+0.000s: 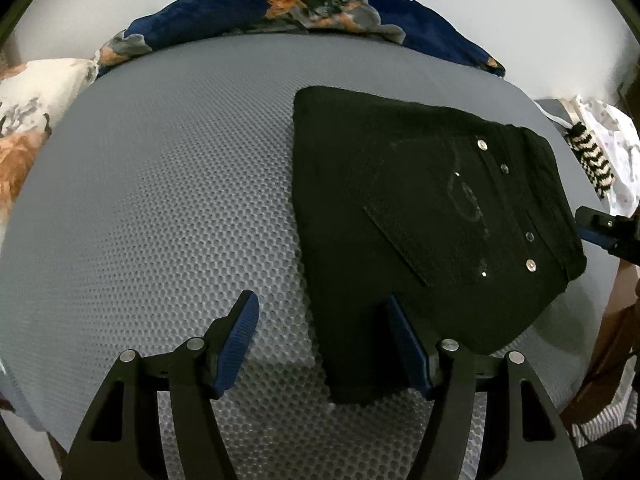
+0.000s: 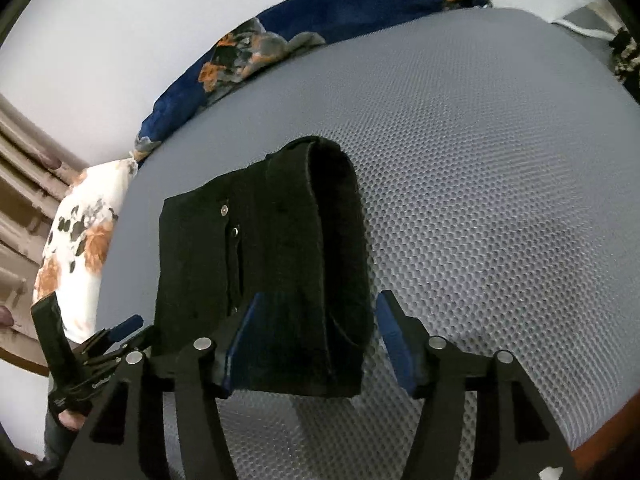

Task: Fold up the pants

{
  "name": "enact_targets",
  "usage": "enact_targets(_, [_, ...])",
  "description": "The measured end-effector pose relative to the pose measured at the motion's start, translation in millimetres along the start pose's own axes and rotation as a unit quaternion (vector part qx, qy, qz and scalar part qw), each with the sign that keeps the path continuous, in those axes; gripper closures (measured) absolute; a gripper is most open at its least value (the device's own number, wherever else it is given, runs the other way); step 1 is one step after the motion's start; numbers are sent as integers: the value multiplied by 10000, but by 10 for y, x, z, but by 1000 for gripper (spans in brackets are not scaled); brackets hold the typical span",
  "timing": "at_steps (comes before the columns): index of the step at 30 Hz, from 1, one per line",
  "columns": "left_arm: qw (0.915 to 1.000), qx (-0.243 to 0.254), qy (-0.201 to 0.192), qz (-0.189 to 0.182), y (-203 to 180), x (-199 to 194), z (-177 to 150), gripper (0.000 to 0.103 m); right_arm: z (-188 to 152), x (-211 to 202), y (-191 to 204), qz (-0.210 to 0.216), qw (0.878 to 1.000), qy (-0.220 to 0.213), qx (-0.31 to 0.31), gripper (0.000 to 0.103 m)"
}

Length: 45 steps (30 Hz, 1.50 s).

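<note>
Because the black denim pants (image 1: 420, 216) lie folded into a thick, limp stack on the grey honeycomb-mesh mattress (image 1: 160, 220), the left view shows the left gripper (image 1: 324, 344) with fingers apart, one over the stack's near corner. In the right view, the right gripper (image 2: 316, 340) straddles the waistband end, fingers apart, not pressing; grip through all layers there, or they will likely slide.

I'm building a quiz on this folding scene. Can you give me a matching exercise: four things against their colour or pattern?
Things:
1. pants
2. mattress cover
3. blanket
4. pillow

Looks:
A. grey honeycomb mesh
B. white with orange flowers
C. black with metal rivets
D. dark blue with orange and grey print

Pairs: 1-C, 2-A, 3-D, 4-B
</note>
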<state>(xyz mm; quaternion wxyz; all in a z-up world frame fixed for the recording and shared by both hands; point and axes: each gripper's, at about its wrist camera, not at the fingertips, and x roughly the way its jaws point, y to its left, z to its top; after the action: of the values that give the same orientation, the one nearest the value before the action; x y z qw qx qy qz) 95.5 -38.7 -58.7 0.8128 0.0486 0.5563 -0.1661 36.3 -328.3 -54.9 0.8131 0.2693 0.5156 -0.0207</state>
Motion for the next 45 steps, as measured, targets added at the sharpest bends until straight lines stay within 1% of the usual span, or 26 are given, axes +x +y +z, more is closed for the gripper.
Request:
enact_targets(3, [10000, -10, 21, 26, 34, 23, 39, 36, 52, 98, -13, 132, 9997, 182, 12, 42])
enact_targets(6, [10000, -46, 64, 21, 83, 40, 73, 36, 77, 215, -48, 322, 9986, 408, 52, 41])
enact_targets(9, [9999, -113, 98, -55, 139, 48, 96, 36, 89, 295, -82, 385, 9980, 497, 57, 39])
enact_targets(12, [9995, -195, 167, -157, 183, 88, 113, 36, 108, 391, -136, 557, 9962, 655, 156, 39])
enact_targets(14, [9993, -253, 232, -158, 216, 130, 125, 36, 113, 458, -173, 634, 9948, 770, 230, 39])
enact_targets(20, [9989, -297, 273, -218, 238, 188, 167, 36, 170, 599, -200, 876, 9920, 863, 286, 35])
enact_targets(24, [9984, -356, 330, -287, 255, 245, 209, 35, 222, 636, -197, 999, 9909, 881, 198, 35])
enact_targets(31, [9931, -675, 466, -834, 339, 360, 279, 35, 314, 716, -230, 1395, 9845, 1061, 92, 37])
enact_targets(33, [9920, -679, 477, -953, 350, 379, 303, 35, 338, 736, -269, 1477, 9823, 1145, 90, 42])
enact_targets(35, [9908, -681, 491, -1066, 357, 403, 344, 35, 353, 738, -344, 1590, 9796, 1226, 116, 44])
enact_targets(41, [9873, -567, 563, -1375, 317, 502, 507, 34, 409, 777, -424, 1780, 9741, 1396, -12, 46])
enact_targets(43, [9839, -610, 592, -1574, 300, 560, 583, 34, 461, 813, -423, 1864, 9722, 1413, 25, 47])
enact_targets(45, [9798, -653, 597, -1795, 291, 597, 624, 34, 491, 851, -435, 1906, 9714, 1416, 25, 52])
